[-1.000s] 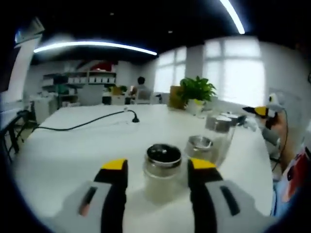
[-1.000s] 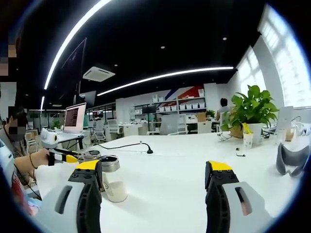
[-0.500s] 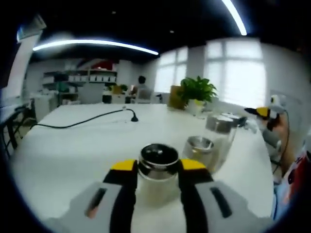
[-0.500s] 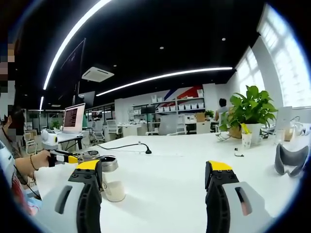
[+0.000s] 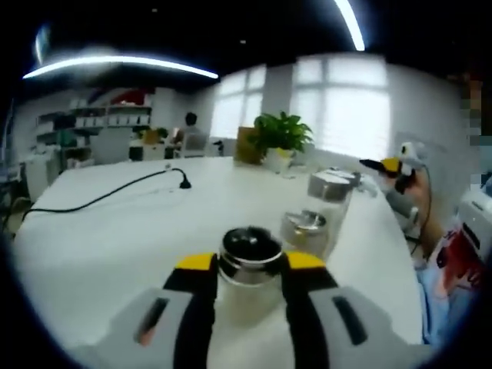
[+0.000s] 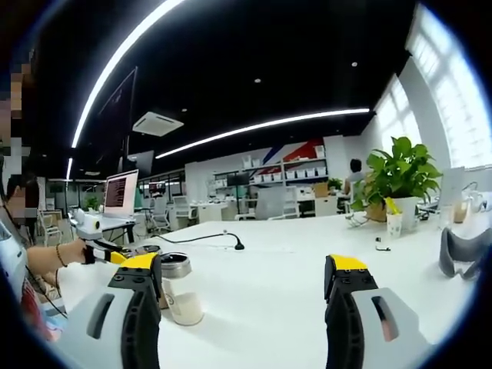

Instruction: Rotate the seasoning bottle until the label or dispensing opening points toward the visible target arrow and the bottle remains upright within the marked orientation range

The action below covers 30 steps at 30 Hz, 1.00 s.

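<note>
Glass seasoning bottle (image 5: pixel 247 269), upright, metal-capped.

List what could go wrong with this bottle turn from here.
1. Two more jars stand close behind the bottle held by the left gripper; a wide swing could knock them.
2. The grip sits high near the cap, so the bottle may tilt as it turns.
3. The open right gripper gives no support.
</note>
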Each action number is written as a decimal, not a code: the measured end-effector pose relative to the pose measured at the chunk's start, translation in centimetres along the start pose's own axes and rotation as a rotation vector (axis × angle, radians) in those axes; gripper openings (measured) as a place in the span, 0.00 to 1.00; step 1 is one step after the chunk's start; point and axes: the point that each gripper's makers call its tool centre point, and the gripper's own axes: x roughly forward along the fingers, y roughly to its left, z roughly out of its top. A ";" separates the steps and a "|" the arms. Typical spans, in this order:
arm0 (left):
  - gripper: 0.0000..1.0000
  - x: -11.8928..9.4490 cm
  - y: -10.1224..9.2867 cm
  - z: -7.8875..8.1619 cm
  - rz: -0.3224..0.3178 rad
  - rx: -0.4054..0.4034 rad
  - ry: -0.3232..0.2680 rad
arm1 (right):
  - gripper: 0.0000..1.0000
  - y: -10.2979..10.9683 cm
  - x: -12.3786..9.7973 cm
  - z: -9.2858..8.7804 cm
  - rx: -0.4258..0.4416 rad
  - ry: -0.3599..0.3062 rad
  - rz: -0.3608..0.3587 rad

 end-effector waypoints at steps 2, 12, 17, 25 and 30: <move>0.34 0.1 -0.1 0.0 -0.045 0.020 0.011 | 0.90 -0.2 0.0 -0.1 -0.015 0.008 -0.012; 0.34 0.4 -1.0 0.0 -0.353 0.080 0.083 | 0.90 -0.3 0.0 -0.4 -0.007 0.024 -0.015; 0.34 0.6 -1.5 -0.2 -0.433 0.095 0.147 | 0.90 -0.3 0.0 -0.4 -0.003 0.023 -0.009; 0.34 0.2 -2.0 -0.7 -0.555 0.145 0.204 | 0.90 -0.6 0.0 -0.3 0.007 0.020 -0.009; 0.34 0.3 -1.9 -0.7 -0.588 0.157 0.203 | 0.90 -0.6 0.0 -0.3 0.005 0.021 -0.009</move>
